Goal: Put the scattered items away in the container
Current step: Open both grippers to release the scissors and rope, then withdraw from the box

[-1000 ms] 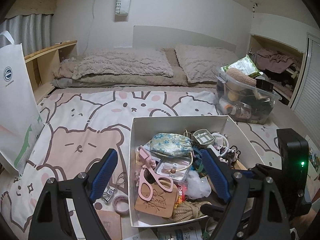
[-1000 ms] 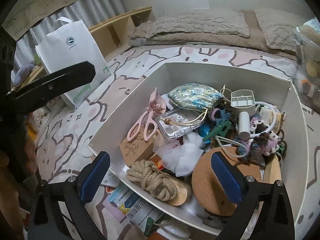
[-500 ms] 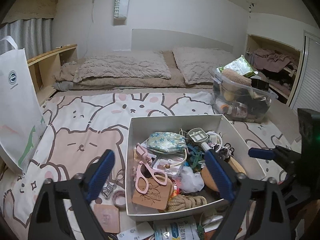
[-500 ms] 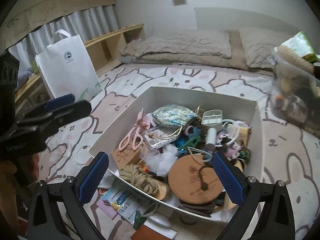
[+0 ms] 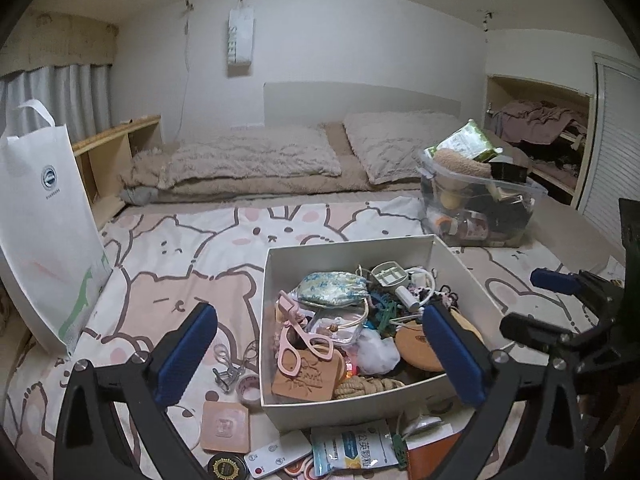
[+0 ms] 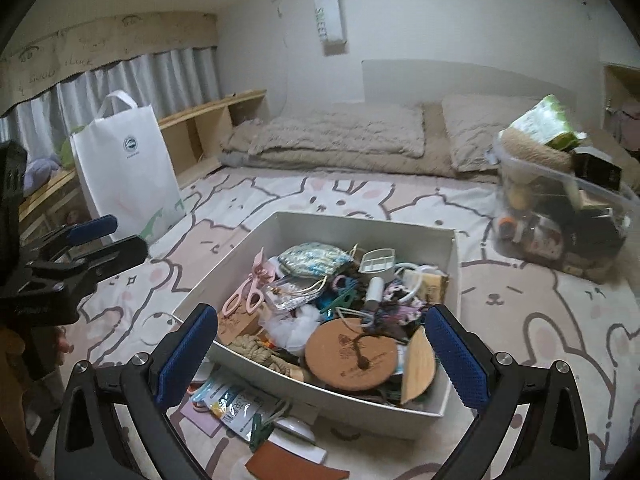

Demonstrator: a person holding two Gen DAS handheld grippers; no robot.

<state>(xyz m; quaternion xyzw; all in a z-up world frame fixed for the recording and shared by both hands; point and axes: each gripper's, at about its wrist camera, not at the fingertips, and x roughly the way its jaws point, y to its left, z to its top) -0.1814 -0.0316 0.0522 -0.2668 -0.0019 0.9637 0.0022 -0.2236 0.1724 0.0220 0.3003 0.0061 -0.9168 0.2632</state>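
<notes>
— So, what are the left gripper's fingers doing?

— They are spreading, already very wide, and nothing sits between them. They hang in the air over the near edge of the white box and touch nothing.

— And the right gripper?

— Its fingers stand just as wide apart, released, with nothing in their grasp. They hover above the near part of the same box, clear of the things inside.

— Where is the box?

— On the bed, on the bunny-print blanket. It is heaped with odds and ends: pink scissors, a flowered pouch, a round cork coaster, a coil of rope.

— Anything left outside it?

— Yes. Just beside its left wall lie an eyelash curler and a roll of tape. Near the front edge lie a peach square pad, a printed packet, a small white remote and a round black tin.

— What else is around?

— A white tote bag stands at the left, and a clear plastic bin full of things sits behind the box to the right.
</notes>
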